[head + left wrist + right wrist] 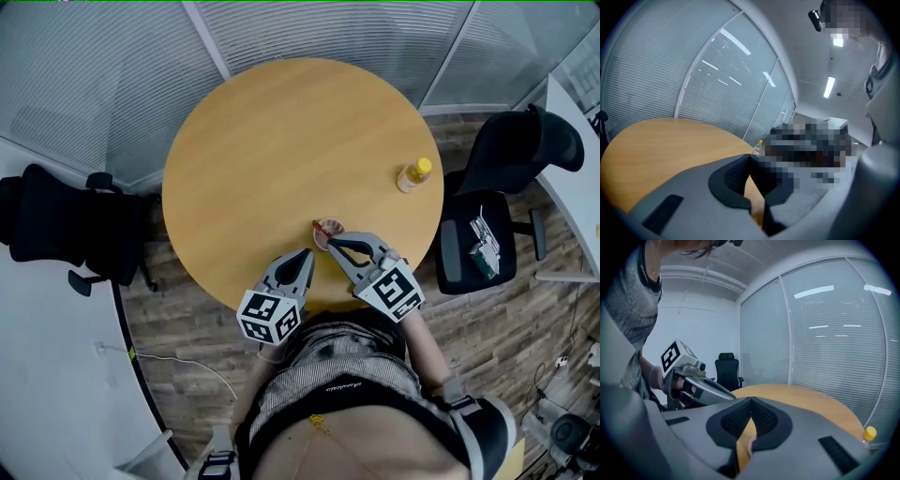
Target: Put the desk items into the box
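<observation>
Pinkish item (329, 227) on table (272, 150) at tips of closed right hand-held gripper (325, 244); yellow-capped bottle (413, 175) well apart.

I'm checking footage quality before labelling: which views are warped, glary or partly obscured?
Both gripper views are fisheye-bent with dark corners. In the right gripper view the blinds bow and carry streaks of reflected light. The left gripper view shows the same streaks on the glass wall, plus mosaic patches over its right half. The head view is evenly lit, with the table and bottle crisp.

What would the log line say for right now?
left gripper shut, empty | right gripper shut, beside small pink item | bottle on table | box not in view
</observation>
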Demonstrator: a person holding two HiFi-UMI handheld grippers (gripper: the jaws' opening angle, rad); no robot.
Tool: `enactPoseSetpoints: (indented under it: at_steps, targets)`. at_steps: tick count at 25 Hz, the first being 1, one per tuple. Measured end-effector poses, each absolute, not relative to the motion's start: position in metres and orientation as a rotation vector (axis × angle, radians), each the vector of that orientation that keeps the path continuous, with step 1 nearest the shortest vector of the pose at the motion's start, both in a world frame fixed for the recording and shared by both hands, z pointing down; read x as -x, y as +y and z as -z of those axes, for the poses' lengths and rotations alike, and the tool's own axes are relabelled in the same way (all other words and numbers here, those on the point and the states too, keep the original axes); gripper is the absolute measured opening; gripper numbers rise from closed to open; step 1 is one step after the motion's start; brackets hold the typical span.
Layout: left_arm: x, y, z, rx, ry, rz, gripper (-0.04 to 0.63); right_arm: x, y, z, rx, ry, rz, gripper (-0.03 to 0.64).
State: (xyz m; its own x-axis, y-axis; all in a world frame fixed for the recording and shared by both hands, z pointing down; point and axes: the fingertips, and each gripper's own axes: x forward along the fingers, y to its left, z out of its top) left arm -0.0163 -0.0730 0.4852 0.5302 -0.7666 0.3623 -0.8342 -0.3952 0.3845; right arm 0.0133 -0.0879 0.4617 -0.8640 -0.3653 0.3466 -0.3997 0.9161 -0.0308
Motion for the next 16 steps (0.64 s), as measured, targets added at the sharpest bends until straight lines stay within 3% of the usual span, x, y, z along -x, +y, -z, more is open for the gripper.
enactPoseSetpoints:
  at_steps: [16]
  targets:
    - [0.0265,-0.0723,-0.4904,-2.224,-1.313,-0.187,-0.003,-0.0046,-0.0875,-0.4713,-0.543,-2.718,-0.161,0.021]
